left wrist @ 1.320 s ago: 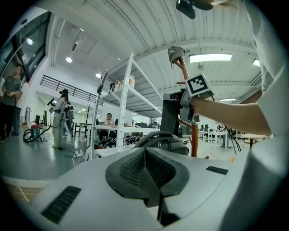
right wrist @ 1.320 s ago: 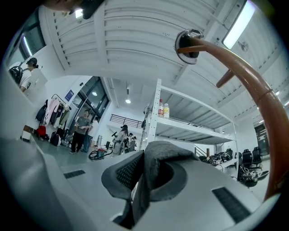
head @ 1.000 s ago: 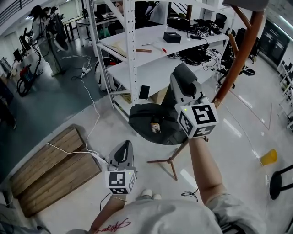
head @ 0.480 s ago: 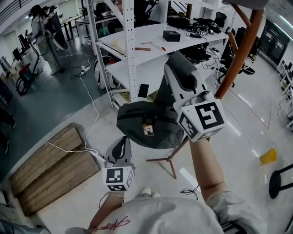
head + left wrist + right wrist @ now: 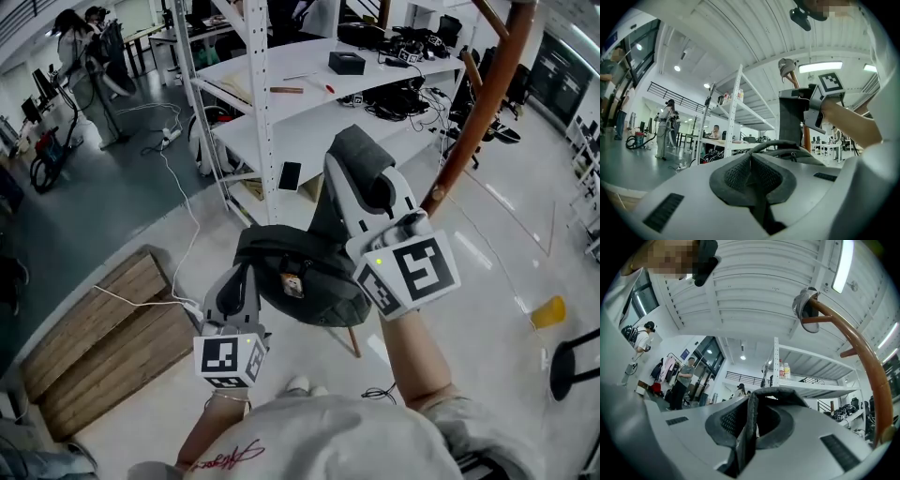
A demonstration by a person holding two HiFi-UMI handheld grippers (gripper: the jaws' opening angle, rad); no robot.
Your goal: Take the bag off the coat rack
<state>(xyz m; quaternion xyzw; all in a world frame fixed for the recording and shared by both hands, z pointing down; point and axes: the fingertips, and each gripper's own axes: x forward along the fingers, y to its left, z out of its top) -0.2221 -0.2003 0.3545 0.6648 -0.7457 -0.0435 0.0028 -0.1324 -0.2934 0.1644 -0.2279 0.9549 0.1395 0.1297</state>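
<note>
A dark grey bag (image 5: 300,281) hangs by its strap (image 5: 747,427) from my right gripper (image 5: 356,155), which is shut on that strap. The bag hangs away from the brown coat rack pole (image 5: 478,103), in front of my chest. In the right gripper view the strap runs up between the pads (image 5: 726,420), and the pole (image 5: 865,357) curves past on the right with a grey cap (image 5: 804,305) on its top. My left gripper (image 5: 239,277) is shut, holds nothing and sits against the bag's left side. The left gripper view shows the bag's handle (image 5: 783,144) just beyond its tips.
A white shelving rack (image 5: 272,94) with a phone and boxes stands behind the bag. A wooden pallet (image 5: 103,328) and a white cable (image 5: 183,253) lie on the floor at left. A yellow object (image 5: 548,311) lies at right. People stand at far left.
The right gripper has carried the bag away from the rack and closer to me. The left gripper has risen from low down to the bag's left side.
</note>
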